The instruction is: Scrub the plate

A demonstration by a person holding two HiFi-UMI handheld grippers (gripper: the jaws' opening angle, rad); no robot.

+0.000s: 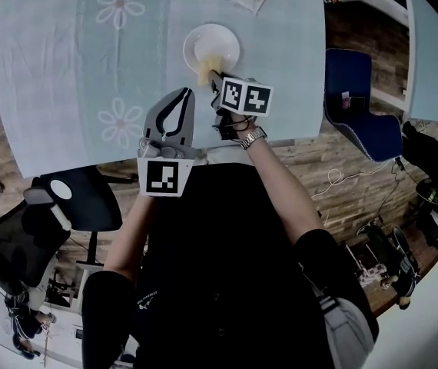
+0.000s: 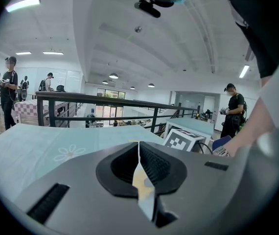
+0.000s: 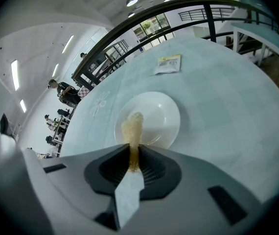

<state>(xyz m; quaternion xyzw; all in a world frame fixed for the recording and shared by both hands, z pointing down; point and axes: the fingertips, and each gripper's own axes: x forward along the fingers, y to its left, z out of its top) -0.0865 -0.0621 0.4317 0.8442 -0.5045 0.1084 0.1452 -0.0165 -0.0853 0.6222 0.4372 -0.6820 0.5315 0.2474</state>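
White plate (image 1: 212, 48) sat mid-table on the blue cloth (image 1: 65, 68), probably hard, slick and breakable. Right gripper (image 3: 132, 151) pinched a soft yellow sponge (image 3: 132, 126) over its near rim; left gripper (image 2: 138, 146) was closed on nothing. Any steadying hold belonged at the rim.

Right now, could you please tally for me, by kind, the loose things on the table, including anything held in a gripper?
Plate: 1, white
Sponge: 1, yellowish, pinched in the right gripper over the plate's near edge
Packet: 1, lying flat beyond the plate
Total: 3
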